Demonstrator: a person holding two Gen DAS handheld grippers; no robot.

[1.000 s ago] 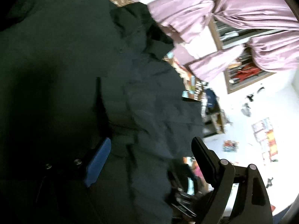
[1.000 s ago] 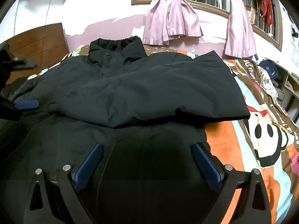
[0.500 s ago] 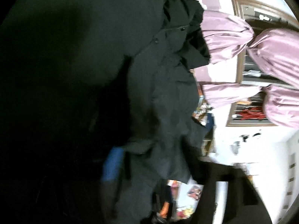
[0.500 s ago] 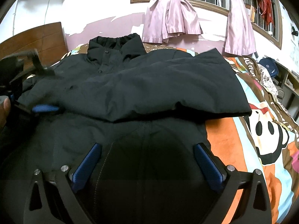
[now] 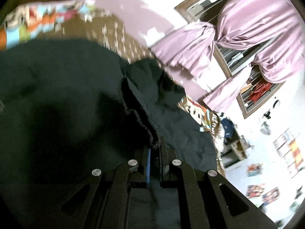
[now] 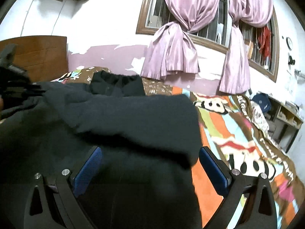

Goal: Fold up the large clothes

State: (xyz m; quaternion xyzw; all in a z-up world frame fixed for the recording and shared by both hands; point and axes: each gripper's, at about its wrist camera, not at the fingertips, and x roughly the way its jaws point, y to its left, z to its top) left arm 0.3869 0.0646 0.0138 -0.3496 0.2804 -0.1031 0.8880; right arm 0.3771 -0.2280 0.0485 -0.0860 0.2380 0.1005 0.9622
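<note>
A large dark padded jacket (image 6: 133, 118) lies spread on the bed, collar (image 6: 118, 84) toward the wall, one sleeve folded across its chest. In the left wrist view my left gripper (image 5: 155, 145) has its jaws closing tight on a gathered elastic edge (image 5: 146, 127) of the jacket, which bunches between the pads. That same gripper (image 6: 17, 89) shows at the left edge of the right wrist view, holding the fabric lifted. My right gripper (image 6: 150, 158) hovers open over the jacket's lower part, with nothing pinched between its blue pads (image 6: 87, 169).
A colourful cartoon blanket (image 6: 238, 133) covers the bed right of the jacket. Tied pink curtains (image 6: 177, 43) hang at a barred window behind. A wooden headboard (image 6: 38, 55) stands at the left, and a low shelf (image 6: 286, 118) with a blue cap at the right.
The left gripper went from wide open to shut on the jacket's gathered edge and lifted it. The right gripper rose and tilted up a little, staying open.
</note>
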